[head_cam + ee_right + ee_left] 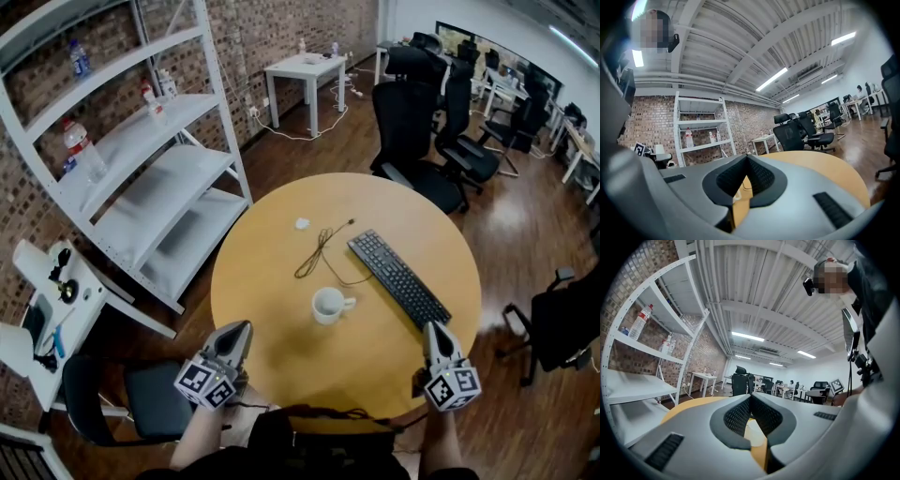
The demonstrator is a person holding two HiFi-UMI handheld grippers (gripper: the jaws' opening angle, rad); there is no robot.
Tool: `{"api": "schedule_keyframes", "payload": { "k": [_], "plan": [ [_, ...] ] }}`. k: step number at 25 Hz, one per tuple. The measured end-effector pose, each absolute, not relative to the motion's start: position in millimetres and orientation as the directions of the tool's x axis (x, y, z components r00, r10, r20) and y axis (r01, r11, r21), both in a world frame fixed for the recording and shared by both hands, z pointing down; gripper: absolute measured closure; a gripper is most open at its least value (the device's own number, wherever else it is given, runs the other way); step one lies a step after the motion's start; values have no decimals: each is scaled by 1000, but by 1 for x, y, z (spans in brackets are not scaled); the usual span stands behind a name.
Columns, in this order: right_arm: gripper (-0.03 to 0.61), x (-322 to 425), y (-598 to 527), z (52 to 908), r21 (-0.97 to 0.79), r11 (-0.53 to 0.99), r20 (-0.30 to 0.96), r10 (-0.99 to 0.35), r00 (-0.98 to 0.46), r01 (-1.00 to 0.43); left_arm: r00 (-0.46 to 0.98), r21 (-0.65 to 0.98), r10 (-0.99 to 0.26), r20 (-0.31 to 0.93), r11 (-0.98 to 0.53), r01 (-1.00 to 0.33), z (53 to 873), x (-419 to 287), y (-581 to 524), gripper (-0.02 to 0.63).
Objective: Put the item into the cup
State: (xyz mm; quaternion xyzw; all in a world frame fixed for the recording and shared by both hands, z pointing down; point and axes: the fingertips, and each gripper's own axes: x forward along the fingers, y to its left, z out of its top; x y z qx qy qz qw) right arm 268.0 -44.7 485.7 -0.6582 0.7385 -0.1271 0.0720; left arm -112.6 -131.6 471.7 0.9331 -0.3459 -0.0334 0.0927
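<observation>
Left gripper [245,326]: jaws closed tip to tip, nothing between them; hovered over the near-left edge of the round table [375,202], pointing far and slightly right. Right gripper [432,328]: jaws likewise closed and empty, over the near-right edge, pointing far.

Outward from the left gripper: white cup [328,306] stood upright near the table's middle, handle turned right, far-right of the left tips and near them. Nothing seen inside it.

Beyond the cup: a loose dark cable [319,251], then the item [302,223], a small white lump lying on the far-left part of the table, well apart from the cup and from both grippers. Too small to tell any long axis.

Keyboard [398,277] lay on a diagonal between the right gripper and the table's middle.

Judgement: the item lay almost straight ahead of the left gripper, slightly right; the left was nearer, with a path passing left of the cup. Jaws would need opening first.
</observation>
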Motion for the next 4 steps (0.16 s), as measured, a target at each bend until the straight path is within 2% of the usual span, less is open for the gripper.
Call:
{"api": "schedule_keyframes", "payload": {
  "k": [4],
  "plan": [
    [569, 268, -46, 485, -278, 105, 62, -990, -127, -955, 756, 199, -654, -4, -742, -640, 472, -113, -133, 618]
  ]
}}
